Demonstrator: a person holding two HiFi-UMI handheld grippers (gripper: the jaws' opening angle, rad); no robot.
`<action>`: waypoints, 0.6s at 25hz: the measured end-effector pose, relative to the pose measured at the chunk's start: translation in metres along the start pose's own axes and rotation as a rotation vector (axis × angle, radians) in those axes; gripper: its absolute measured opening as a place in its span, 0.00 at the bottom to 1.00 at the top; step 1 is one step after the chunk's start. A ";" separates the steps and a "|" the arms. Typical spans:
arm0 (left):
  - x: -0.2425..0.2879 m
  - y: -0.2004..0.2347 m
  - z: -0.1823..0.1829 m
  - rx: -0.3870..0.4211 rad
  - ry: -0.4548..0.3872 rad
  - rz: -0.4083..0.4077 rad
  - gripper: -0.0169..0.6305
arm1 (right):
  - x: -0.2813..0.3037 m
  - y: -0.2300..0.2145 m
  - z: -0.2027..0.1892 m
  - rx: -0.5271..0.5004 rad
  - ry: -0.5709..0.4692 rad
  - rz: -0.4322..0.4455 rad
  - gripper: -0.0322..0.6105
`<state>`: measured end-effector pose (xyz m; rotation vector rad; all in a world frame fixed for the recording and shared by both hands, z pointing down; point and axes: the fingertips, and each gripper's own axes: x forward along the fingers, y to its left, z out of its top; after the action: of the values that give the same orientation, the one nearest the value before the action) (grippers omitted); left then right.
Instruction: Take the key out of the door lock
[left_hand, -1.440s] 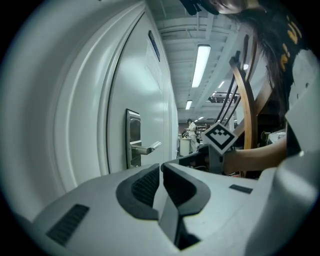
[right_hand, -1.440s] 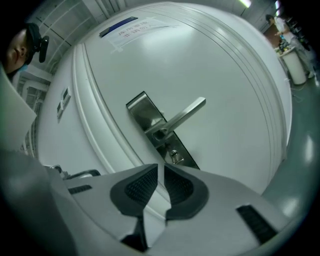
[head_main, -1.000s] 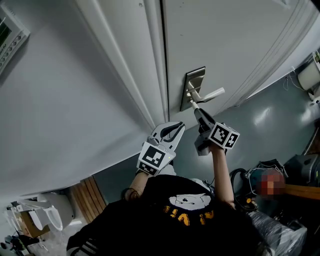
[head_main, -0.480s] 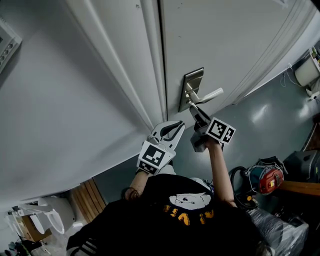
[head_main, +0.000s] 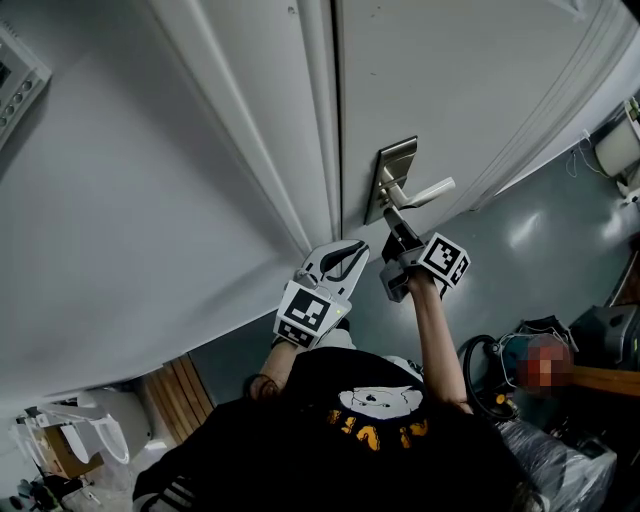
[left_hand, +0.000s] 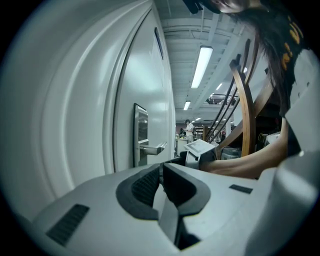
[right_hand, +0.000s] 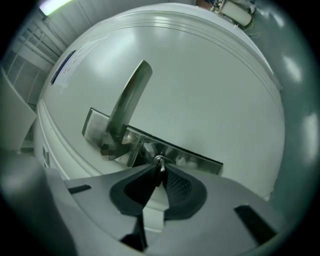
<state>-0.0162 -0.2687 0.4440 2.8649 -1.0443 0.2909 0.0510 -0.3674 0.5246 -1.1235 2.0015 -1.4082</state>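
At the rectangular steel lock plate sits a ringed key.

The lock plate sits on the door close to its closing edge. The lever handle reaches out from it toward the door's middle, and the key stands in the plate's end nearer the person. The right gripper points at that end, its jaws closing with the key between them. The left gripper hangs just to its left, before the door's edge and apart from the plate.
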 end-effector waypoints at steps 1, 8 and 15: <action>-0.001 0.000 0.000 0.001 0.002 0.000 0.07 | 0.000 0.000 0.000 0.013 -0.003 -0.002 0.11; -0.005 -0.003 -0.002 0.001 0.005 -0.004 0.07 | -0.003 -0.002 0.000 0.151 -0.042 0.021 0.09; -0.009 -0.001 -0.003 0.001 0.012 0.010 0.07 | -0.003 -0.003 0.000 0.209 -0.061 0.028 0.09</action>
<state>-0.0229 -0.2621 0.4447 2.8561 -1.0575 0.3087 0.0537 -0.3648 0.5270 -1.0294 1.7745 -1.5094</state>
